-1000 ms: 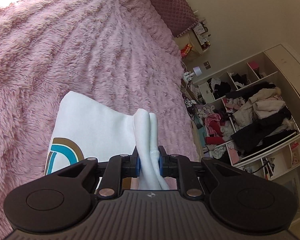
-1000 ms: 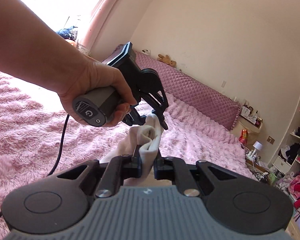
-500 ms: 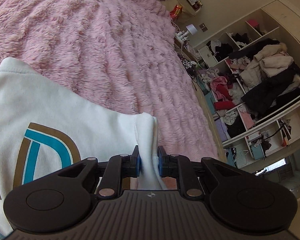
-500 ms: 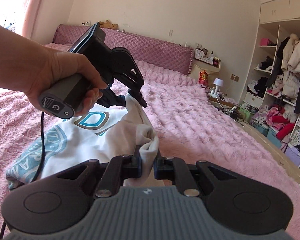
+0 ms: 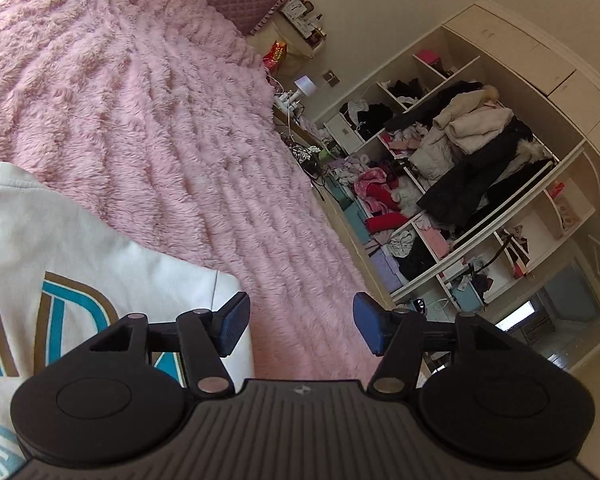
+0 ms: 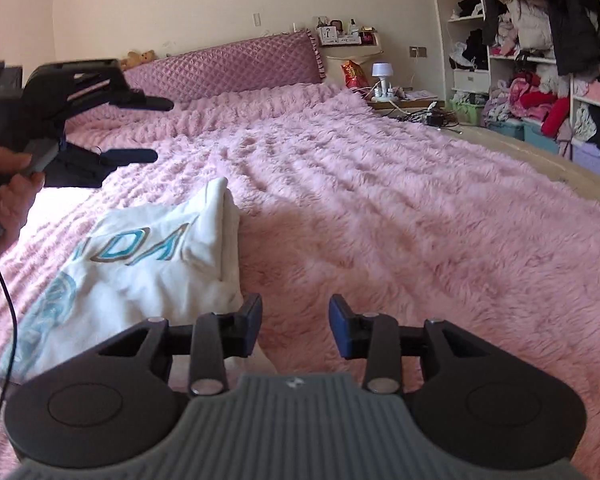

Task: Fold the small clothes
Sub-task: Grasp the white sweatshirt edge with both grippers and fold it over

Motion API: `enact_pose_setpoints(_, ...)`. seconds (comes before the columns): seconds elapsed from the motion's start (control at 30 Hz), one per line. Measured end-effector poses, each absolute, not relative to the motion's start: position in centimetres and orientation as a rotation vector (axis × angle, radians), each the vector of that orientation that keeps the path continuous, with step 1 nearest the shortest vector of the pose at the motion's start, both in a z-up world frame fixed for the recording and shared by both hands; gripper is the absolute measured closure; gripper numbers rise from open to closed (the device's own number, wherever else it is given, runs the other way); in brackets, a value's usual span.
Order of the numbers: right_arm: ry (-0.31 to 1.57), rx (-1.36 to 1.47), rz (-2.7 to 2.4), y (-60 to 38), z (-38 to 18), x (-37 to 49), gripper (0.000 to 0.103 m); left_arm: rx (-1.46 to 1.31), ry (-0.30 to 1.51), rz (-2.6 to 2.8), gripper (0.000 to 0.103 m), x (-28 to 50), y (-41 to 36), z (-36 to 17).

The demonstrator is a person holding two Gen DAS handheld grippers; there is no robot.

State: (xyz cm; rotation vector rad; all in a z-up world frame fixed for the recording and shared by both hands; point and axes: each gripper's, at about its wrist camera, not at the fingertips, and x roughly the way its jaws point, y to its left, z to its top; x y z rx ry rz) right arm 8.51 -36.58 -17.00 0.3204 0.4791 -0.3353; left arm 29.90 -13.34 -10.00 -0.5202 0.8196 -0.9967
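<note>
Both the left gripper (image 5: 298,330) and right gripper (image 6: 294,328) are hanging released above the white shirt (image 6: 140,264) lying on the pink blanket (image 6: 380,208), which is looking light and floppy, best pinched at its folded right edge.

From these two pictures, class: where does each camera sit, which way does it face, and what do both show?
Left wrist: behind the open left claw, looking down over the pink blanket to the wardrobe shelves.
Right wrist: behind the open right claw, facing the headboard; left hand in view.
Shared: the white T-shirt.
</note>
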Motion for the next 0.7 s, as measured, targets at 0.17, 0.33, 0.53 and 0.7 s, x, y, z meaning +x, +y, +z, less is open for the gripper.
enact_pose_setpoints(0.17,0.476,0.548,-0.108,-38.5,-16.7,6.8,0.06,-0.224,0.722,-0.905,0.026,21.0,-6.5,-9.4)
enact_pose_setpoints(0.33,0.547,0.677,-0.093,-38.5,-18.3,7.4,0.06,-0.088,0.729,-0.767,0.024,14.1,-1.8,-12.4)
enact_pose_setpoints(0.53,0.572,0.85,-0.09,-37.3,-20.1,8.2,0.059,-0.067,0.794,-0.658,0.025,13.6,-0.3,-15.4)
enact_pose_setpoints(0.7,0.551,0.947,-0.119,-37.3,-20.1,8.3,0.059,-0.029,0.799,-0.669,0.025,13.7,-0.8,-16.0)
